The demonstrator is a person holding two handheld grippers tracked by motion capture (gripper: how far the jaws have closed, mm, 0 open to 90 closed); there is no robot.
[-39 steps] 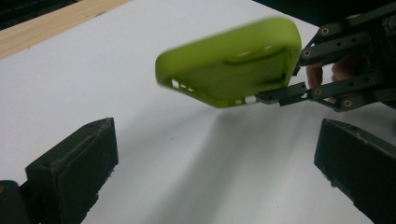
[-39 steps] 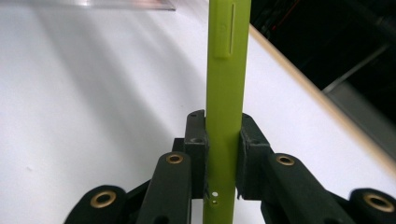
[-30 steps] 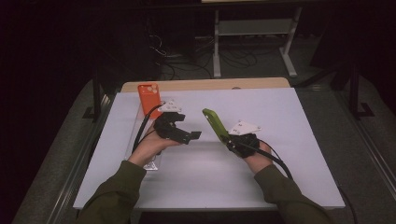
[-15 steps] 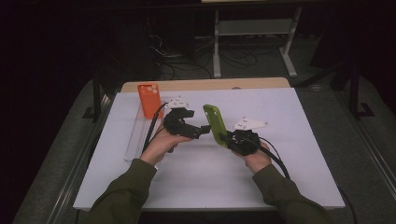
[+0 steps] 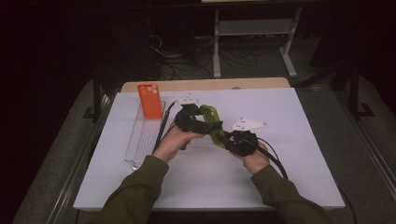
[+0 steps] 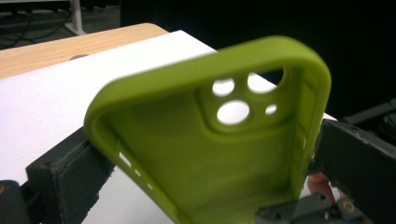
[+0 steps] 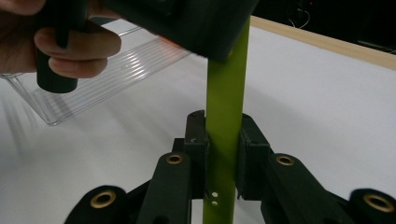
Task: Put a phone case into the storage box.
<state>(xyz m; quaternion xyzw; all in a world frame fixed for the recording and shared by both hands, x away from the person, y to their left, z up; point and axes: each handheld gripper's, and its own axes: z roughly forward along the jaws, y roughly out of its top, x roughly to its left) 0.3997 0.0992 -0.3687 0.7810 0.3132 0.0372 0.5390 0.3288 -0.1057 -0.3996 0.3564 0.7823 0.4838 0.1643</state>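
Note:
A lime-green phone case [image 5: 211, 116] is held up on edge above the white table top. My right gripper [image 5: 223, 139] is shut on its lower end; in the right gripper view the pads [image 7: 196, 140] pinch the thin case [image 7: 225, 93] from both sides. My left gripper [image 5: 205, 122] has come in from the left at the case's upper part. In the left gripper view its jaws stand either side of the case [image 6: 210, 154], whose hollow inside and camera holes face the camera. The jaws look open around it, close to both long edges.
An orange phone case [image 5: 150, 100] stands at the far end of a clear ribbed tray [image 5: 140, 140] on the left of the white board [image 5: 289, 177]. A wooden table edge [image 5: 205, 84] runs behind. The left hand [image 7: 70, 46] hovers near the tray [image 7: 107, 65].
My left gripper has moved right and slightly away from the person, up to the green case, and now straddles it. The right gripper has kept still with the case.

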